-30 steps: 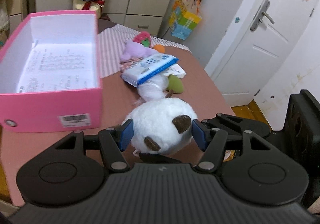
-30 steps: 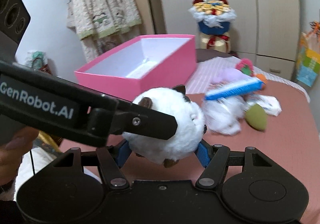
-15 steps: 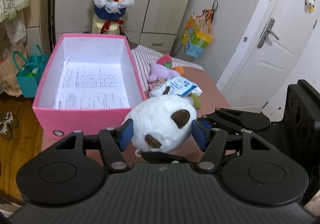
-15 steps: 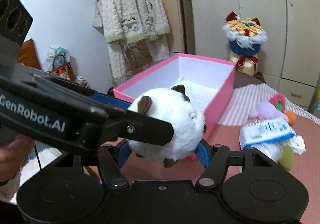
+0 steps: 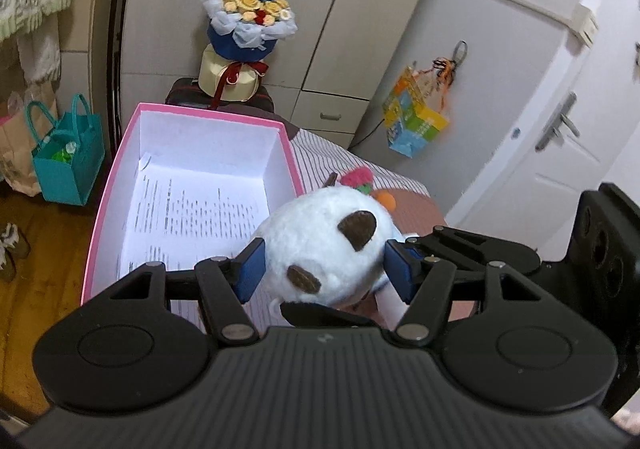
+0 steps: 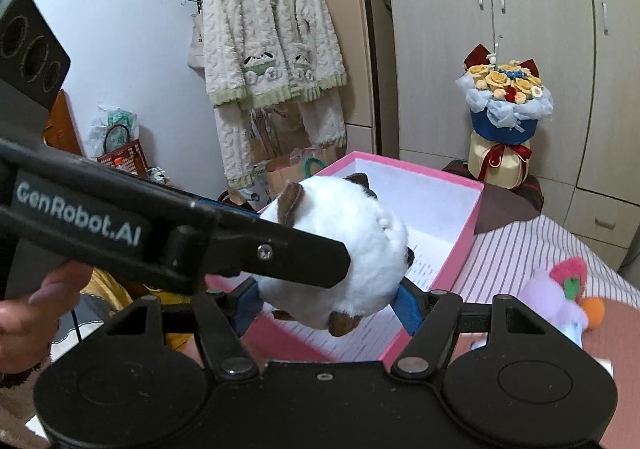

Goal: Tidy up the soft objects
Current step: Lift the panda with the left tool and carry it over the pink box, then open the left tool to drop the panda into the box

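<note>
Both grippers are gripping 1 white plush toy (image 5: pixel 324 245): the left gripper (image 5: pixel 324 275) and right gripper (image 6: pixel 326 301) are each half-open, pads pressing its sides, the right one's jaws just widening. Toy is hanging above the pink box (image 5: pixel 192 117), at its near end. Advance it over the box floor, then release both together.

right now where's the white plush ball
Held between both grippers, the white plush ball hangs over the near end of the open pink box, in both wrist views.
</note>
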The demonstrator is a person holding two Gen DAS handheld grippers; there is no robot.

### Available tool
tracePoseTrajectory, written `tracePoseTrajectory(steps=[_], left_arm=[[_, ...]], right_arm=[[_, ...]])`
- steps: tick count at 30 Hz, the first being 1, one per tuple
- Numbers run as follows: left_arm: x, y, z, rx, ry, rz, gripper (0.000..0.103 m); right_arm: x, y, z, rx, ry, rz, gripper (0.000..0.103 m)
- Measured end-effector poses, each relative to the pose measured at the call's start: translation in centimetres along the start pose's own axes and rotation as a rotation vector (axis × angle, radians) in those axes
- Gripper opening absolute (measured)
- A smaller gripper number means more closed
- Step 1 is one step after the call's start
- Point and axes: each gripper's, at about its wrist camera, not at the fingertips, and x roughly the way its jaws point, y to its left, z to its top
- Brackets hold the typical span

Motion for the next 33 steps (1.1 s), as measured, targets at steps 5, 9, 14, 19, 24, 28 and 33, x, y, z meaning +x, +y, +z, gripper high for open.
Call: tracePoseTrajectory(steps=[5,9,14,19,24,28,33], left_arm=[[3.5,2.3,2.6,-0.032,0.018,0.017,0.063],[6.1,4.4,3.9,-0.073,0.042,0.029,0.063],[8.7,6.9,4.8,-0.134,0.084,0.031,0.063],[10.4,8.6,4.9,-0.168,0.123,0.027,0.063],[11.4,9.5,4.3,-0.187,0.156,0.001,0.063],[11.9,9.7,4.2,-0.187,0.168,-0.001,0.063],[11.9,9.0,4.0,-0.133,0.151,0.029,0.068]], right_arm=[[3.5,-2.5,1.8,0.017,0.019,0.024,0.074],[6.6,-4.3,3.0,0.021,0.055,0.039,0.074],[10.0,-4.9,3.6,-0.036,0.101,0.029,0.075],[12.4,-5.4,3.9,-0.051,0.16,0.026,0.075],[13.5,-4.8,3.8,-0.116,0.214,-0.016,0.076],[13.9,-4.4,3.5,-0.16,0.231,-0.052,0.076],[13.9,-4.4,3.5,-0.173,0.238,-0.067,0.079]])
